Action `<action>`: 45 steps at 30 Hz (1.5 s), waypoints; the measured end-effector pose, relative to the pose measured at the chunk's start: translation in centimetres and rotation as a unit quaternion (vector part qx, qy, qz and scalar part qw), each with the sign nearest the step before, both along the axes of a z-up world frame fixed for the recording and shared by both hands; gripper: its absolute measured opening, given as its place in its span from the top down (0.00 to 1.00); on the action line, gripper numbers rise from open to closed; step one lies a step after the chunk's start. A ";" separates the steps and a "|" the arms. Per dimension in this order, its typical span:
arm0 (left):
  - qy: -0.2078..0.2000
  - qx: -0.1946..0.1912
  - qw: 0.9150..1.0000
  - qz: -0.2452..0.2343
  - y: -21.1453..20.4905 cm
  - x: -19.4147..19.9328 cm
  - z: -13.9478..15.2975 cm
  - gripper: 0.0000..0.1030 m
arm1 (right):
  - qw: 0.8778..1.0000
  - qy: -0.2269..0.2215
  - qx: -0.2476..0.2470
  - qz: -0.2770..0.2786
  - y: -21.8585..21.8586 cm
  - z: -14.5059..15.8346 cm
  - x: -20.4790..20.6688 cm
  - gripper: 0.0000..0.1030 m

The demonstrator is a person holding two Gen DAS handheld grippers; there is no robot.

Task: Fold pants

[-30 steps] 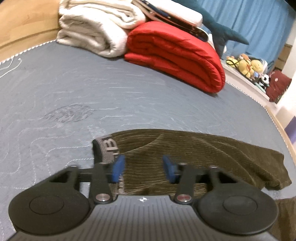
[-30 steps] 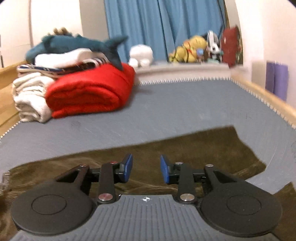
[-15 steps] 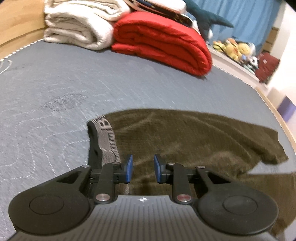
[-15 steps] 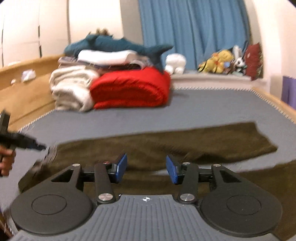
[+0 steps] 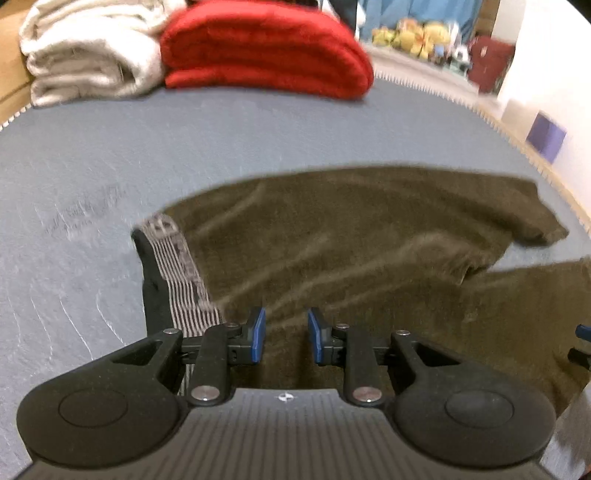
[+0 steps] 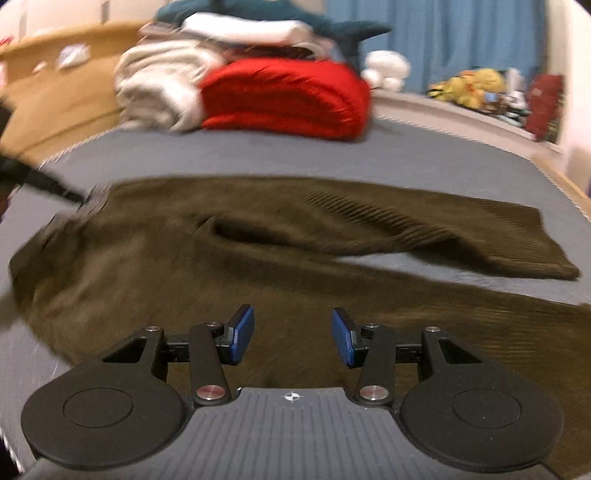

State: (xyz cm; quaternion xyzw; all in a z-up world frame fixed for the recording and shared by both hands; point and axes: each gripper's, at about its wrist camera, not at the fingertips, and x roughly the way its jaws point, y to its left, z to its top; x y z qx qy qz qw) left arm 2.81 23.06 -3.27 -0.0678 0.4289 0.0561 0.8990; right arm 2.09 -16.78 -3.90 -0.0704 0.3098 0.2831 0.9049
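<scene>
Olive-brown corduroy pants point(image 5: 351, 236) lie spread flat on the grey mattress point(image 5: 184, 147), both legs stretched to the right. The grey striped waistband point(image 5: 177, 266) is at the left end. My left gripper point(image 5: 283, 339) is open and empty, hovering over the pants just right of the waistband. In the right wrist view the pants point(image 6: 258, 240) fill the middle, with the far leg's cuff point(image 6: 528, 243) at the right. My right gripper point(image 6: 292, 339) is open and empty above the near leg. The left gripper's tip shows dark and blurred at the waistband point(image 6: 55, 192).
A folded red blanket point(image 5: 266, 51) and a rolled white blanket point(image 5: 88, 55) sit at the far end of the mattress. A plush shark point(image 6: 280, 14) lies on top of them. Soft toys point(image 6: 472, 85) line a shelf at the back right. A wooden bed frame point(image 6: 55, 96) runs along the left.
Both grippers have pulled back and risen, so more of the pants shows. The left jaws narrowed, then widened a little. The right jaws have opened wider.
</scene>
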 end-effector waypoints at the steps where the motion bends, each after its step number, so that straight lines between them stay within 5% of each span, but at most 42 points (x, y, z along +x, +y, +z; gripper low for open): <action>1: 0.032 0.013 0.999 0.004 -0.1 0.5 -1.0 0.73 | 1.000 0.003 -0.008 0.017 0.6 -0.4 -0.3 0.53; 3: 0.062 0.034 0.998 -0.002 -0.6 1.0 -2.3 0.73 | 0.999 0.010 -0.026 0.039 1.6 -1.0 -0.8 0.53; 7: 0.056 0.068 0.996 -0.014 -1.9 1.2 -2.1 0.71 | 0.992 0.058 -0.098 0.060 3.0 -3.2 -0.7 0.53; 16: 0.084 0.107 0.991 -0.011 -2.0 1.9 -3.9 0.75 | 0.991 0.078 -0.095 0.057 3.1 -3.4 -0.8 0.52; 21: 0.072 0.104 0.992 0.004 -1.2 1.9 -4.3 0.87 | 0.992 0.073 -0.085 0.062 2.8 -3.0 -1.0 0.52; 29: 0.066 0.042 0.996 0.036 0.4 1.6 -3.1 0.88 | 0.991 0.071 -0.094 0.061 2.8 -3.2 -1.3 0.52; 31: 0.045 -0.016 0.997 0.058 1.7 1.0 -1.6 0.83 | 0.991 0.068 -0.092 0.063 2.8 -2.9 -1.6 0.52; 32: 0.025 -0.031 0.997 0.068 2.3 0.6 -0.7 0.72 | 0.992 0.066 -0.091 0.064 2.7 -2.8 -1.7 0.52; 36: -0.012 -0.032 0.991 0.131 4.7 -0.4 0.8 0.59 | 0.992 0.059 -0.086 0.070 2.6 -2.4 -1.7 0.51; 41: 0.006 -0.074 0.980 0.187 7.4 -0.5 -0.3 0.45 | 0.993 0.057 -0.076 0.071 2.9 -1.8 -1.5 0.50; 45: 0.031 -0.056 0.981 0.182 7.2 0.3 -1.6 0.35 | 0.993 0.056 -0.073 0.077 3.2 -1.7 -1.6 0.50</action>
